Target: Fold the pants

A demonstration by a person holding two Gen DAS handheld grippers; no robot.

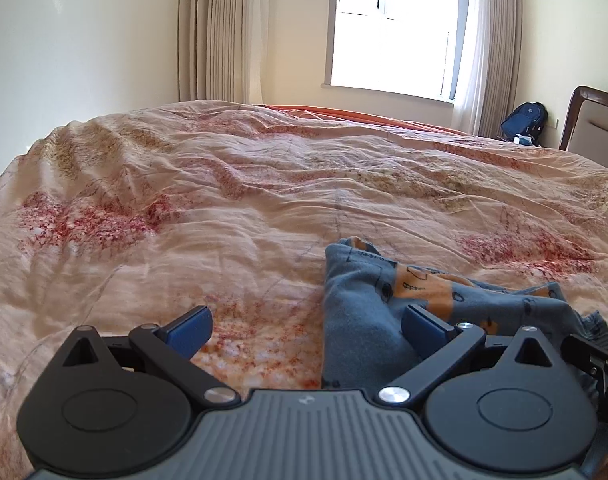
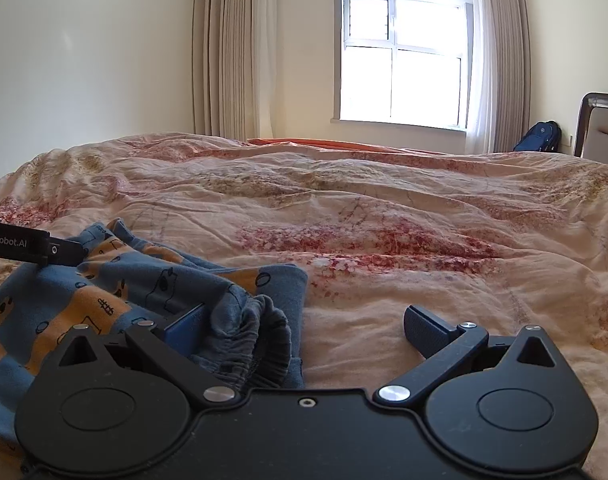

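Small blue pants (image 1: 367,320) with orange patches and black drawings lie bunched on the bed. In the left wrist view they sit at the lower right, and my left gripper (image 1: 304,326) is open, its right finger over the cloth and its left finger over the bedspread. In the right wrist view the pants (image 2: 104,296) fill the lower left, with the gathered elastic waistband (image 2: 260,340) nearest. My right gripper (image 2: 304,334) is open wide, the waistband lying between its fingers close to the left one. Part of the left gripper's body (image 2: 32,246) reaches in over the pants.
A wrinkled peach floral bedspread (image 1: 224,208) covers the bed all around. Beyond it are a bright window (image 2: 403,64) with beige curtains, a blue backpack (image 1: 523,122) on the floor and a padded headboard (image 2: 601,128) at the right.
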